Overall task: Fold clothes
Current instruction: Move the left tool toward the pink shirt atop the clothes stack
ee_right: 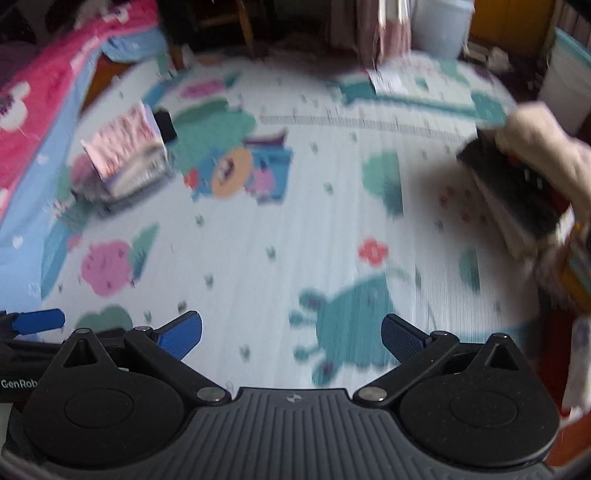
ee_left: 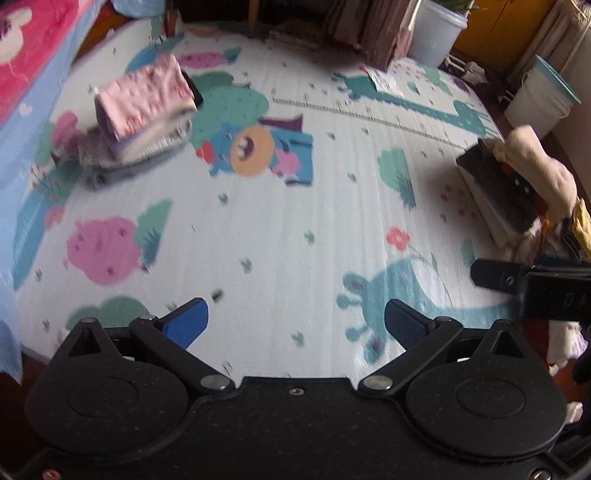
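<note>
A stack of folded clothes [ee_left: 140, 114] with a pink patterned piece on top lies on the cartoon play mat [ee_left: 295, 229] at the far left; the right wrist view shows the same folded stack [ee_right: 125, 155]. A loose pile of clothes [ee_left: 524, 184], black, beige and yellow, sits at the mat's right edge, seen again as the blurred pile [ee_right: 532, 184]. My left gripper [ee_left: 295, 325] hovers open over the near mat, holding nothing. My right gripper [ee_right: 291, 334] is open and empty too. A finger of the right gripper [ee_left: 495, 277] reaches in from the right.
A pink and blue bedspread [ee_left: 33, 55] runs along the left. White buckets [ee_left: 436, 33] and a second bucket [ee_left: 543, 99] stand at the back right beside hanging fabric [ee_left: 373, 29]. A paper [ee_left: 384, 79] lies on the far mat. Wooden floor borders the mat.
</note>
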